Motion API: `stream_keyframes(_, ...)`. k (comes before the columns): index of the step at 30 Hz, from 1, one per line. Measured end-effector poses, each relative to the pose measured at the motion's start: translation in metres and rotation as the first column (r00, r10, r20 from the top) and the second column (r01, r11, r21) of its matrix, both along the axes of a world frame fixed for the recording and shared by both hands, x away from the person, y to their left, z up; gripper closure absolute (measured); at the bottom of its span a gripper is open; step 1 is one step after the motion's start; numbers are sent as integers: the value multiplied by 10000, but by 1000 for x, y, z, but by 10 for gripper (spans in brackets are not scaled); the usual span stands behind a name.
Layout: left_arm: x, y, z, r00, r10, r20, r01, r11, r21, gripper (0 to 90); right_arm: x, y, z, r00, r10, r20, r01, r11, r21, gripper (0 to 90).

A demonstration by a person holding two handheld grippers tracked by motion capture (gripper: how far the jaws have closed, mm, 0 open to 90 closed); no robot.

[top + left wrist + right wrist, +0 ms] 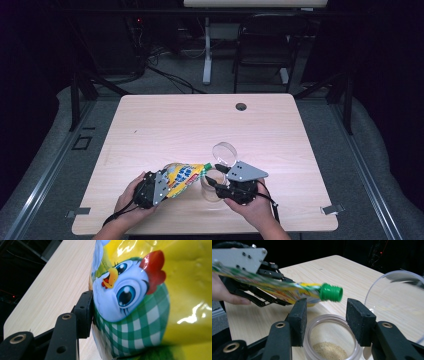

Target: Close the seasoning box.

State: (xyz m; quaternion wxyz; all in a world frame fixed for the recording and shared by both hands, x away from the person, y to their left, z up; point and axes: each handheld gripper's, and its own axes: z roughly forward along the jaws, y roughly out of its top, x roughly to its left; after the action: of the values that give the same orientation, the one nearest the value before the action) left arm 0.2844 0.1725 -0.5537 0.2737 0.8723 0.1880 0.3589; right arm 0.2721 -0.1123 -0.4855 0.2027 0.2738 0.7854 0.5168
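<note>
The left gripper (165,184) is clamped on a yellow spout pouch (186,176), held lying almost flat above the wooden table (165,125), near its front edge. In the left gripper view the pouch (155,302) carries a cartoon chicken with a red comb and a green checked cloth; no brand or writing can be read. Its green threaded spout (331,292) is uncapped and points over a clear round jar (332,340) with some tan powder at the bottom. The right gripper (325,315) has its jaws apart, one on each side of the jar's rim; whether they touch it I cannot tell. A clear round lid (224,152) stands just behind the jar.
</note>
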Motion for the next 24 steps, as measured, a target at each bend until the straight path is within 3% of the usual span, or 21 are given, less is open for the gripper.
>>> stream_keyframes(8, 2, -3, -7, 9994, -27, -354, 35, 9998, 207, 529, 0, 5, -2, 9997, 230, 28, -230, 9997, 2, 517)
stream_keyframes(11, 3, -3, -8, 9995, -33, -313, 40, 9997, 248, 529, -1, 6, -4, 9996, 294, 58, -292, 9994, -188, 520)
stream_keyframes(24, 2, -3, -9, 9993, 15, -376, -7, 9998, 219, 526, -1, 9, -6, 9989, 474, -16, -474, 9988, -150, 546)
